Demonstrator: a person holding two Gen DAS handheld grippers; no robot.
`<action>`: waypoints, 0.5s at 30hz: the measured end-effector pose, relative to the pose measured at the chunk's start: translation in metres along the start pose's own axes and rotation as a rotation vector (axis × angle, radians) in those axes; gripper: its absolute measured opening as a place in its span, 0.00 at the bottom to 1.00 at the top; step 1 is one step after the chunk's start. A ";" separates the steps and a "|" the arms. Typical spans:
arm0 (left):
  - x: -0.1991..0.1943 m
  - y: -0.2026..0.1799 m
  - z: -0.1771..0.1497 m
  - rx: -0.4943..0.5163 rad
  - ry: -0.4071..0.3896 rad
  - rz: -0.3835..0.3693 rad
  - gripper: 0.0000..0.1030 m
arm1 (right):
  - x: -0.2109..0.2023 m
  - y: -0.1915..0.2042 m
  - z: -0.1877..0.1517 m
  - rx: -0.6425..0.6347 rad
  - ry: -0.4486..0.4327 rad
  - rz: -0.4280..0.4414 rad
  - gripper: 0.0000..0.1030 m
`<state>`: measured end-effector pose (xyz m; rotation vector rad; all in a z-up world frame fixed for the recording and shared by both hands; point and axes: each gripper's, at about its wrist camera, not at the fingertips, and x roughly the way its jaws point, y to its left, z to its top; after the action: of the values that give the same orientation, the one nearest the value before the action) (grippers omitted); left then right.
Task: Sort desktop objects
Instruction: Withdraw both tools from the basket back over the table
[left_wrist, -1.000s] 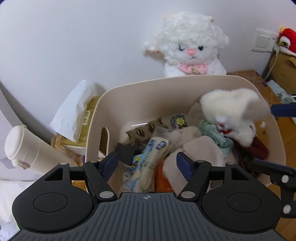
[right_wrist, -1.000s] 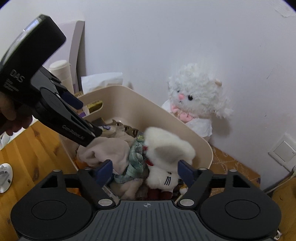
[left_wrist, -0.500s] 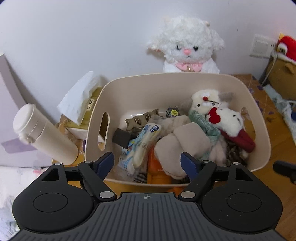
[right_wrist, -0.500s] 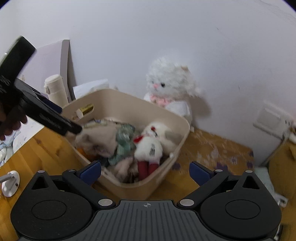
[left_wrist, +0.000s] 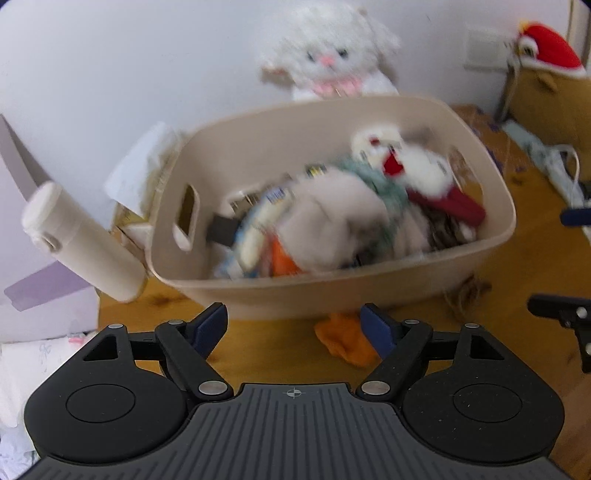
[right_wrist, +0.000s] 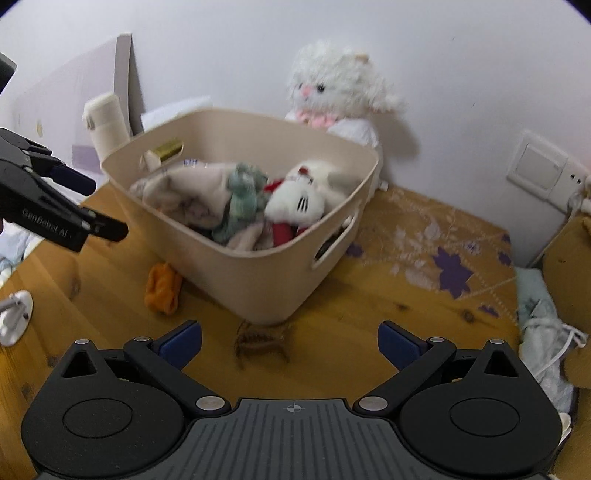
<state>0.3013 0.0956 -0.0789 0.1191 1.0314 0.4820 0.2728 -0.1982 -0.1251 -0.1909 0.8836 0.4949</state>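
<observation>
A beige bin (right_wrist: 266, 273) stands on the wooden table, filled with cloths, packets and a small white plush with red parts (right_wrist: 295, 201), (left_wrist: 417, 170). Before the bin lie an orange cloth (right_wrist: 162, 284), (left_wrist: 343, 341) and a brown hair claw (right_wrist: 262, 341). My right gripper (right_wrist: 290, 341) is wide open, low over the table; the claw lies between its fingers, untouched. My left gripper (left_wrist: 295, 328), (right_wrist: 103, 208) is open and empty, near the bin's front wall, with the orange cloth by its right finger. The left wrist view is blurred.
A cream bottle (left_wrist: 81, 236) and a tissue pack (left_wrist: 144, 166) sit left of the bin. A large white sheep plush (right_wrist: 336, 88) leans on the wall behind it. A patterned mat (right_wrist: 443, 251), a cardboard box (left_wrist: 546, 99) and cables lie to the right.
Both grippers have drawn back from over the bin and sunk toward the table. The small white plush, earlier between the right fingers, now lies in the bin. Both jaws stand wider.
</observation>
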 end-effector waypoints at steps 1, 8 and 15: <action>0.003 -0.004 -0.003 0.001 0.014 -0.005 0.78 | 0.003 0.002 -0.002 -0.002 0.009 0.008 1.00; 0.037 -0.020 -0.020 -0.028 0.101 -0.040 0.78 | 0.033 0.014 -0.009 -0.001 0.064 0.019 1.00; 0.070 -0.020 -0.022 -0.113 0.156 -0.061 0.78 | 0.063 0.019 -0.012 0.016 0.105 -0.004 1.00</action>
<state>0.3183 0.1057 -0.1522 -0.0513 1.1544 0.4983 0.2887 -0.1653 -0.1809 -0.2055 0.9891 0.4774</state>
